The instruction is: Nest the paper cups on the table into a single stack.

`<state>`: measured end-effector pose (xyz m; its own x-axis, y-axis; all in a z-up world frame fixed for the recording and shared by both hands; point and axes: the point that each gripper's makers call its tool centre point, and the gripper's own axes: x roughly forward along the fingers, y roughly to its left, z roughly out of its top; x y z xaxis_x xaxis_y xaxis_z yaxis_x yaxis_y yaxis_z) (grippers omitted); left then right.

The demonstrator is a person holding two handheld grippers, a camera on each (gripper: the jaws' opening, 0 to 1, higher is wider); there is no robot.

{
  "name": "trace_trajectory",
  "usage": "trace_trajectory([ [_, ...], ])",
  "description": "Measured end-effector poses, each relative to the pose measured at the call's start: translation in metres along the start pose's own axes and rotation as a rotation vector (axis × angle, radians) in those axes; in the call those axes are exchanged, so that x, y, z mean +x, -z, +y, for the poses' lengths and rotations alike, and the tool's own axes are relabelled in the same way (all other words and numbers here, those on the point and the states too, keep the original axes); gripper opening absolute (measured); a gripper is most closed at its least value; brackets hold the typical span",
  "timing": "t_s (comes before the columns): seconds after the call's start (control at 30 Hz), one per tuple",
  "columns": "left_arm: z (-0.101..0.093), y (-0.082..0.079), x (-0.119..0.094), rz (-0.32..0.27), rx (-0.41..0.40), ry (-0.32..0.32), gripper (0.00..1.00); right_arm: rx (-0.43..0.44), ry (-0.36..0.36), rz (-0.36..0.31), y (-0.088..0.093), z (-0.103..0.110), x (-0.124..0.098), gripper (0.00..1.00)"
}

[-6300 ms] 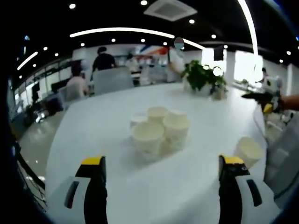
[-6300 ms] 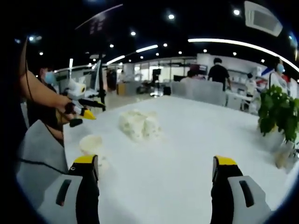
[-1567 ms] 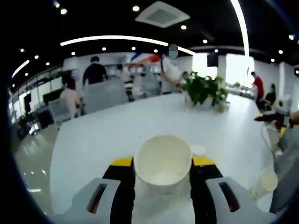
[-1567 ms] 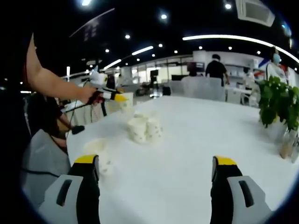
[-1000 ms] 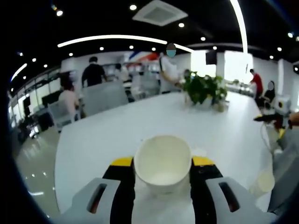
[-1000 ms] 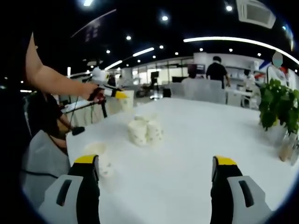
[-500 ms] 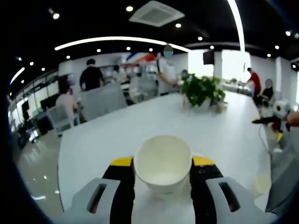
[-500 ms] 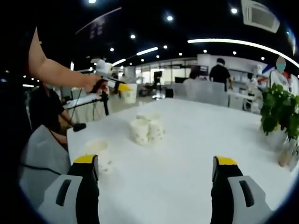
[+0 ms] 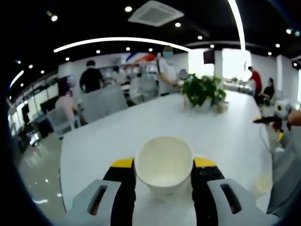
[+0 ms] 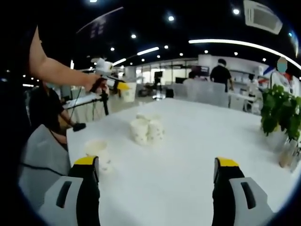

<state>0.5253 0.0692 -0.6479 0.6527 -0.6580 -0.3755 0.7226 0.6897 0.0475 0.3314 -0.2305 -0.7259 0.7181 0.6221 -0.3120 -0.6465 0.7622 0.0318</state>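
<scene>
Holding one paper cup (image 9: 163,162) aloft in our left gripper (image 9: 163,165), jaws pinched against its two sides, mouth toward the camera and upright. In the right gripper view we see that same left gripper (image 10: 118,86) raised above the far left edge of the white table (image 10: 197,141), the held cup a pale shape at its tip, well apart from the tabletop.

Our right gripper (image 10: 156,175) hangs over the table with jaws spread wide and nothing between them.

Remaining cups: a cluster of cups (image 10: 146,128) stands near the middle of the table; how many, and whether any are already nested, we cannot tell. A single cup (image 10: 97,151) stands apart from the cluster, near the table's edge, just beyond our right gripper's left jaw. In the left gripper view a faint pale patch (image 9: 264,181) at the lower right may be that single cup; too blurred to confirm.

Step in hand, as we judge it: transport of a picked cup toward a receiving cup. Stacking is at an early stage, with the cups on the table not yet gathered into one stack.

Next move calls for lowering the held cup, upright and centred, over the open mouth of another cup, then opening the jaws once it seats. A potted plant (image 9: 201,89) stands at the far side, clear of the work.
</scene>
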Motion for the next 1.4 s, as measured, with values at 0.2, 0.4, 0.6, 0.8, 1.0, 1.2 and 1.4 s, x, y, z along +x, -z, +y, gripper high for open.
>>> trace_trajectory([
  [0.2, -0.014, -0.006, 0.002, -0.011, 0.005, 0.021, 0.43, -0.008, 0.005, 0.005, 0.001, 0.000, 0.000, 1.00],
  [0.4, -0.030, -0.013, 0.005, -0.032, 0.011, 0.054, 0.44, -0.003, 0.009, 0.002, -0.001, -0.001, -0.001, 1.00],
  [0.6, -0.040, -0.015, 0.007, -0.030, 0.024, 0.077, 0.44, 0.004, 0.012, 0.000, 0.000, -0.002, -0.002, 1.00],
  [0.8, -0.051, -0.024, 0.007, -0.051, 0.029, 0.099, 0.44, 0.007, 0.015, 0.000, 0.001, -0.003, -0.002, 1.00],
  [1.0, -0.059, -0.030, 0.009, -0.059, 0.041, 0.125, 0.44, -0.004, 0.028, -0.003, 0.001, -0.004, -0.003, 1.00],
  [1.2, -0.072, -0.037, 0.008, -0.066, 0.057, 0.151, 0.44, 0.002, 0.033, -0.003, 0.002, -0.006, -0.004, 1.00],
  [1.4, -0.083, -0.045, 0.008, -0.078, 0.066, 0.174, 0.44, 0.007, 0.031, -0.006, 0.001, -0.003, -0.003, 1.00],
])
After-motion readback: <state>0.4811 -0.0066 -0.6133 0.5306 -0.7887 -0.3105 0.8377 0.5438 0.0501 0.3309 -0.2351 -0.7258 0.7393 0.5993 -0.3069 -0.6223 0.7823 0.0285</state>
